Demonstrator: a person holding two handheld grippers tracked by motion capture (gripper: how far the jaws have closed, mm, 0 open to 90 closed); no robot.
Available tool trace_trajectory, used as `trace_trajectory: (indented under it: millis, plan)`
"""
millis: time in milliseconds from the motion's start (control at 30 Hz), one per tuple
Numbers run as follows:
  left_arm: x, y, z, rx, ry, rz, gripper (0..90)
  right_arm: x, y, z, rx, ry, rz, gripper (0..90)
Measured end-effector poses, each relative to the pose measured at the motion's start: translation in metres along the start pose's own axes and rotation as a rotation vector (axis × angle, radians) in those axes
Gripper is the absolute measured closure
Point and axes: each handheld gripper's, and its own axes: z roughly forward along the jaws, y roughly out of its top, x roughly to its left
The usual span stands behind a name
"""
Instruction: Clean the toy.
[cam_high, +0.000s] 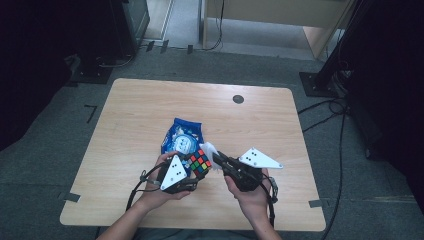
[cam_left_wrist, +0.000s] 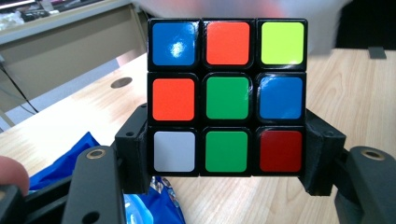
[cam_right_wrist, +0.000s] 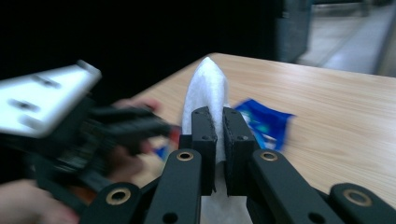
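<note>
On the near half of the wooden table (cam_high: 140, 110), just ahead of your two hands, everything you are working with sits close together. Biggest of the loose things is the blue snack bag (cam_high: 183, 136), lying flat on the tabletop a little left of centre, its far end pointing away from you; in the left gripper view its crumpled blue corner (cam_left_wrist: 70, 163) shows below and behind the jaws. Your left gripper (cam_high: 187, 172) comes in from the lower left under its grey three-cornered plate, and its jaws are clamped on the puzzle cube (cam_high: 199, 162) — the left gripper view shows the two black pads pressed against the cube's (cam_left_wrist: 227, 97) lower row from either side, with a scrambled face of blue, orange, yellow, green, white and red squares turned toward the camera. You hold the cube up off the table, just at the near edge of the snack bag. Your right gripper (cam_high: 219, 159) reaches in from the lower right and points toward the cube, the two grippers standing near each other. Its jaws are closed tight on a white wipe (cam_high: 209, 150) — in the right gripper view the wipe (cam_right_wrist: 208, 91) rises as a folded, pointed sheet from between the pads, which stand almost together with only the thin material between them. In the high view the wipe lies just beside the cube's right side; whether they touch, you cannot tell.
</note>
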Motion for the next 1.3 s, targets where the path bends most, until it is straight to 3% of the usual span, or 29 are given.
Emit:
trace_trajectory:
  millis: [133, 333, 433, 500, 633, 700, 800, 933, 1000, 1167, 1300]
  plan:
    - [-0.003, 0.001, -0.001, -0.003, -0.005, 0.015, 34.0, 0.008, -0.004, 0.009, 0.023, 0.063, 0.004, 85.3]
    - [-0.004, 0.001, -0.001, -0.003, -0.015, 0.024, 34.1, -0.002, -0.01, 0.009, 0.0, 0.049, 0.035, 84.4]
    - [-0.006, 0.003, -0.003, -0.016, -0.034, 0.029, 34.1, -0.008, -0.012, 0.008, 0.007, -0.003, 0.032, 84.2]
    - [-0.007, 0.004, -0.004, -0.016, -0.03, 0.042, 34.1, -0.018, -0.016, 0.006, 0.007, -0.023, 0.062, 84.2]
    - [-0.005, 0.004, -0.004, -0.025, -0.033, 0.039, 34.1, -0.038, -0.023, 0.009, 0.114, -0.144, 0.051, 84.5]
    - [-0.004, 0.004, -0.004, -0.024, -0.023, 0.041, 34.2, -0.044, -0.025, 0.006, 0.11, -0.166, 0.074, 84.6]
    - [-0.004, 0.002, -0.002, -0.013, -0.019, 0.041, 34.1, -0.036, -0.018, -0.001, 0.046, -0.1, 0.089, 84.3]
    - [-0.005, 0.003, -0.001, -0.015, -0.023, 0.036, 34.2, -0.013, -0.005, -0.007, -0.026, 0.024, 0.038, 83.8]
    - [-0.007, 0.004, -0.002, -0.023, -0.026, 0.039, 34.2, -0.003, -0.002, -0.006, -0.024, 0.06, 0.034, 83.4]
    - [-0.007, 0.006, -0.006, -0.035, -0.034, 0.039, 34.2, -0.009, -0.009, -0.001, -0.009, 0.069, 0.083, 82.4]
    - [-0.005, 0.007, -0.008, -0.039, -0.029, 0.033, 34.2, -0.023, -0.015, 0.0, 0.013, 0.02, 0.099, 83.0]
